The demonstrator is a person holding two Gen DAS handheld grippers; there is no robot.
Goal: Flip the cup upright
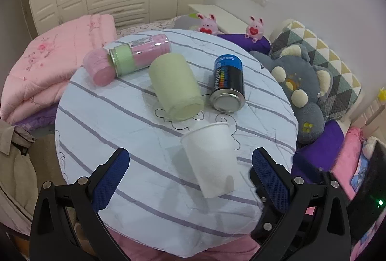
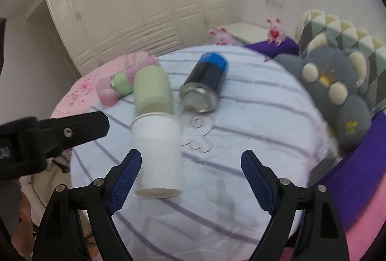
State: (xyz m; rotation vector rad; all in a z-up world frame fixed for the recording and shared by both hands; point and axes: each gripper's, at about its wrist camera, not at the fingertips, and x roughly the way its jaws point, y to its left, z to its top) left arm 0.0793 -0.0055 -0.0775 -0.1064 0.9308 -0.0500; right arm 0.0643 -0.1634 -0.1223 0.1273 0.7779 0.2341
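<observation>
A white paper cup (image 1: 211, 159) lies on its side on the round table (image 1: 115, 130) with the striped cloth, its mouth toward the far side and its base toward me. My left gripper (image 1: 190, 167) is open and empty, with the cup between its blue pads, nearer the right one. In the right wrist view the cup (image 2: 156, 152) lies just inside the left finger of my right gripper (image 2: 191, 164), which is open and empty. The left gripper's black finger (image 2: 79, 128) shows at the left of that view.
A pale green cup (image 1: 175, 87), a blue-black can (image 1: 228, 83) and a pink-green bottle (image 1: 127, 57) lie on their sides farther back on the table. A pink quilt (image 1: 48, 63) is at the left. A grey plush cushion (image 1: 299, 89) is at the right.
</observation>
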